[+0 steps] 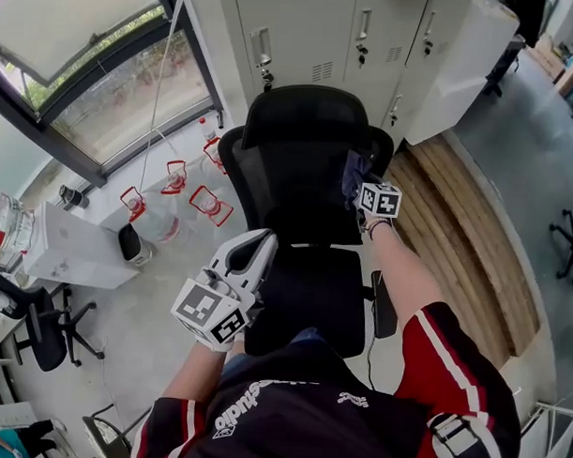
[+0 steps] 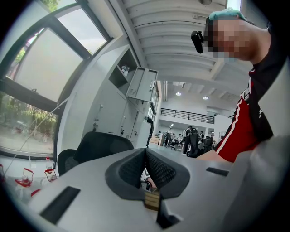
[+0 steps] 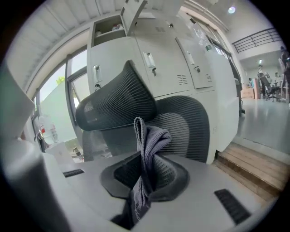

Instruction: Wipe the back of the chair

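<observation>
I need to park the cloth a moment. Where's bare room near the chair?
The chair seat lies bare, as does the wooden platform beside the lockers. Crowded: the red-handled jugs under the window.

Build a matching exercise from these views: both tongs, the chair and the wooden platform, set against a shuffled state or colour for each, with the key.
Things:
1. left tongs
2. right tongs
3. chair
4. wooden platform

States or colours:
A. shut on the grey cloth
B. light brown
C. black mesh
D. shut on nothing

Pairs: 1-D, 2-A, 3-C, 4-B.
</observation>
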Motion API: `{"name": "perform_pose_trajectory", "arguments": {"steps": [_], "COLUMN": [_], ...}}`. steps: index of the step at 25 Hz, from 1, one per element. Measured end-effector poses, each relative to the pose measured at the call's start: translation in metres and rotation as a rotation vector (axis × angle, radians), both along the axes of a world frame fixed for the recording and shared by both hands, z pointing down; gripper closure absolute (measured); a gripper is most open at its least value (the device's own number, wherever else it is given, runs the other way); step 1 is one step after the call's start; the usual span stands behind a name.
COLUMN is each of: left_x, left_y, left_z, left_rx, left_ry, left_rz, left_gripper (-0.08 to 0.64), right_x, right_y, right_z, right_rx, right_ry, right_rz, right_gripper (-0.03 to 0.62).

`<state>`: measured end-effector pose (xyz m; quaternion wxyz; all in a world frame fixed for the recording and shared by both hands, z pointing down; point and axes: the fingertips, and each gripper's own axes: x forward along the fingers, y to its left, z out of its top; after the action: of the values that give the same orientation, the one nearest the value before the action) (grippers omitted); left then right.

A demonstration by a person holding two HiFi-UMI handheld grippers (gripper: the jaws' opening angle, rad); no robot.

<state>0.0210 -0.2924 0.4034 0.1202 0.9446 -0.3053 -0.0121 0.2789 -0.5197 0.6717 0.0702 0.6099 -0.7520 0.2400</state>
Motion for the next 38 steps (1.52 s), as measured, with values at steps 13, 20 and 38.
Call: {"name": "perform_pose_trajectory", "arguments": {"steps": [13,20,38], "left_x": [0.033,0.040,-0.011], "left_y": [0.024,0.036,0.038], "left_z": [-0.002,0.008,0.018], "left_rx": [0.001,-0.013,-0.053], "left_ry": [0.010,-0.022,-0.008], "left_rz": [0.031,0.043,-0.050], "left_gripper": [0.535,0.535,0.535], "right_x": [0.124,0.113,0.037], "right_y": [0.058,0.095,0.082], "right_z": [0.002,0.061,0.094], "right_rx": [-0.036,-0.118,-0.153], "right_ry": [0.076,0.045,0.049], "right_rz": [0.231,0.237,0.167], "right_gripper": [0.535,0.536,0.537]}}
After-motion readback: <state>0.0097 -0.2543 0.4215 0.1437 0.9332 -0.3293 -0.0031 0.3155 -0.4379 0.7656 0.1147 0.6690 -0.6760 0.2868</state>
